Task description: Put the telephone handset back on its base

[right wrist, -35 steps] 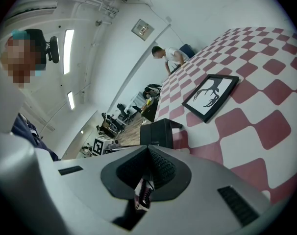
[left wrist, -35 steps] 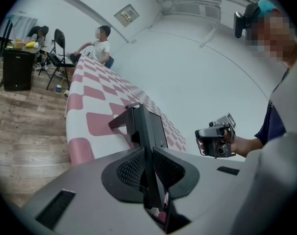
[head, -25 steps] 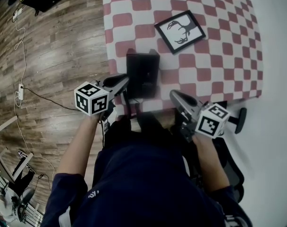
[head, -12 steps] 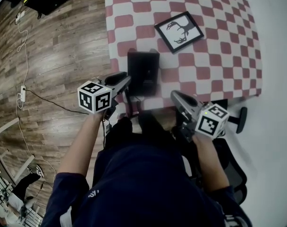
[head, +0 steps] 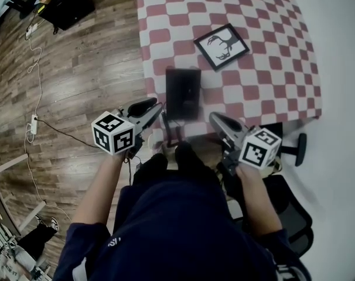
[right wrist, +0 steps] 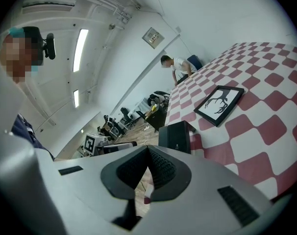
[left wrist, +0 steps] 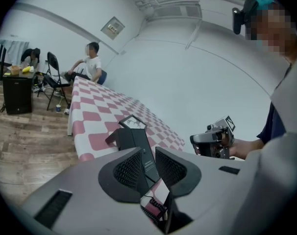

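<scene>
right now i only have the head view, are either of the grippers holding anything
Observer: No. The left gripper has its jaws apart on nothing; the telephone shows through the gap, beyond them.
Operator: and the right one
Observer: The right gripper is shut, tips touching, empty.
Operator: anyone else near
Observer: A person in a white shirt is at the far end of the table.

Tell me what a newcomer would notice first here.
The red-and-white checked tablecloth dominates, with a black telephone at its near edge and a framed picture of a black branching shape beyond it. The left tongs, open, and the right tongs, shut, hover empty short of the table.
</scene>
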The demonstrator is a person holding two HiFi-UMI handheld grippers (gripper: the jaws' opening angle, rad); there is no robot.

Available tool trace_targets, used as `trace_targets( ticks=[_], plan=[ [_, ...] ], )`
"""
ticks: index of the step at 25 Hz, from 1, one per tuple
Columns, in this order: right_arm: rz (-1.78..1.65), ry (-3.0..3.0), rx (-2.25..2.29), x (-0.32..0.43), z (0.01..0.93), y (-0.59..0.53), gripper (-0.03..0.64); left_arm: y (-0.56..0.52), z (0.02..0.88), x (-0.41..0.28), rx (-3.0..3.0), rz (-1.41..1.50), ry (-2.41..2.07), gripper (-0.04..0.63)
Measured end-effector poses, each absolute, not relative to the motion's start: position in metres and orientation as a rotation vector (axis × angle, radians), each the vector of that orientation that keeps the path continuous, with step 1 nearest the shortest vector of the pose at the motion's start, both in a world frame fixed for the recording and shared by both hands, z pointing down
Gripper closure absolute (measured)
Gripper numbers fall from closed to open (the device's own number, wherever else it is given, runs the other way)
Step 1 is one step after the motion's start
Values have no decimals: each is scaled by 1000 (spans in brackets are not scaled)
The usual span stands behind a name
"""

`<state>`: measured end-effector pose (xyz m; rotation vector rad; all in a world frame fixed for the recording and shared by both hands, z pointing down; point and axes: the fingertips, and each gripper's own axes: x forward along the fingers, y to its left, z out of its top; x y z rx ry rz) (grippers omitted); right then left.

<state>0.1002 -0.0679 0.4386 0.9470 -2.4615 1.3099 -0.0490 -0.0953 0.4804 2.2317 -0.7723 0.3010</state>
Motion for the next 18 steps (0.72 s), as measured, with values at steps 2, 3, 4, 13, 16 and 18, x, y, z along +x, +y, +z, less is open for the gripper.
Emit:
trace_targets(
  ticks=[2, 3, 4, 13, 16, 18],
  plan=[
    [1282, -2475, 949, 94, 434, -65, 601, -91, 469, -51, 2258, 278, -769, 489],
    [1272, -2479, 950, 90, 432, -63, 600, -88, 464, -52, 2267, 266, -764, 493],
    [1266, -2483, 952, 87, 429, -61, 601, -84, 459, -53, 2275, 255, -757, 495],
    [1125, -2507, 949, 56, 412, -34, 601, -51, 424, -67, 2362, 212, -707, 531],
    [1057, -2519, 935, 46, 407, -26, 600, -44, 412, -73, 2396, 200, -698, 540],
    [1025, -2526, 929, 39, 404, -20, 601, -40, 404, -77, 2413, 193, -693, 545]
  ],
)
